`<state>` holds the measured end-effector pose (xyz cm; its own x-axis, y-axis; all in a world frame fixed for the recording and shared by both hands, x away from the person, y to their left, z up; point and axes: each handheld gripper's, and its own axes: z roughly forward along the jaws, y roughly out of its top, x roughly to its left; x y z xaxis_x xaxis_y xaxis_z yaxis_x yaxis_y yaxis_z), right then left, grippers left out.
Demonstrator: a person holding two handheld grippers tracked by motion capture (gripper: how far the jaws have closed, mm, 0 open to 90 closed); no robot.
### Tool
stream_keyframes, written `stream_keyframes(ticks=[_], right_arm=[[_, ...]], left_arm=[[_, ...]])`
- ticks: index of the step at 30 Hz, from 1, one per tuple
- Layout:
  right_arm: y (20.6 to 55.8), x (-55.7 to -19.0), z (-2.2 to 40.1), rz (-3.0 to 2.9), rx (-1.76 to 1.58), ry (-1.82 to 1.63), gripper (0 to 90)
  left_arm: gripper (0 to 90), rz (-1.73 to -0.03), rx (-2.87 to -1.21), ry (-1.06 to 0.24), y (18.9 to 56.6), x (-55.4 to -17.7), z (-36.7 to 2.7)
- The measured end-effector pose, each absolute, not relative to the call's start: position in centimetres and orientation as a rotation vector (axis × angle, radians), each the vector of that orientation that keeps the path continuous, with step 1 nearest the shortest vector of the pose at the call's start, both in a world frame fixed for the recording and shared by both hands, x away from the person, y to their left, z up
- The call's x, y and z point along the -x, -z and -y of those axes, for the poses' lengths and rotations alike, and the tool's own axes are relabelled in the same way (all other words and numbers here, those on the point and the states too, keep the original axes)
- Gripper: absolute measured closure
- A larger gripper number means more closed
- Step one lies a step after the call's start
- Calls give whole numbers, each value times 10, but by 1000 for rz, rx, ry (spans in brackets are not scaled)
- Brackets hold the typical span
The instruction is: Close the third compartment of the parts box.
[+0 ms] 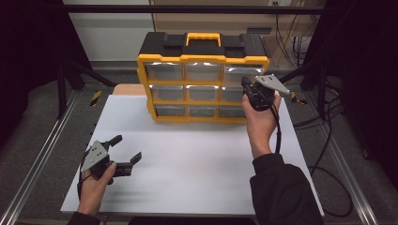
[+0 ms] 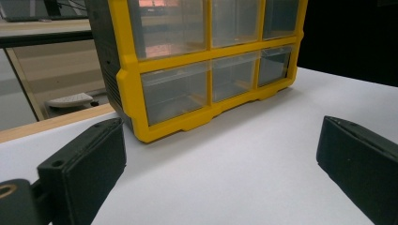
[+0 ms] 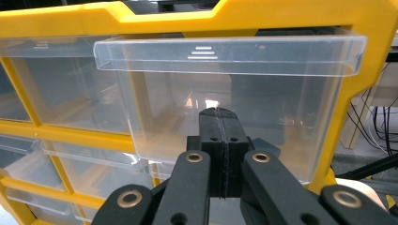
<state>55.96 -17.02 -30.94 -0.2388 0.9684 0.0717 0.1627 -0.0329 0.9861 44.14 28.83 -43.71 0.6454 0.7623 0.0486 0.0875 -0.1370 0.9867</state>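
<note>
Jutting top-right drawer (image 3: 225, 93), seemingly empty, before closed right tongs (image 3: 220, 115); left tongs (image 1: 126, 149) wide.

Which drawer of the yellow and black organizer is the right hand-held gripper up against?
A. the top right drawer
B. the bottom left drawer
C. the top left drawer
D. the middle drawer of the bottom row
A: the right hand-held gripper, its jaws shut together, sits at the clear front of the top right drawer of the organizer.
</note>
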Motion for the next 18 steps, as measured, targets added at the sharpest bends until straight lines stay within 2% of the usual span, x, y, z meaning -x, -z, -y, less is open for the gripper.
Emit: stream_keyframes(ticks=[18], right_arm=[[307,-562,168,-1495,-1234,-1362,900]], left_arm=[[16,-716,-1626,-683,437,-441,-289]])
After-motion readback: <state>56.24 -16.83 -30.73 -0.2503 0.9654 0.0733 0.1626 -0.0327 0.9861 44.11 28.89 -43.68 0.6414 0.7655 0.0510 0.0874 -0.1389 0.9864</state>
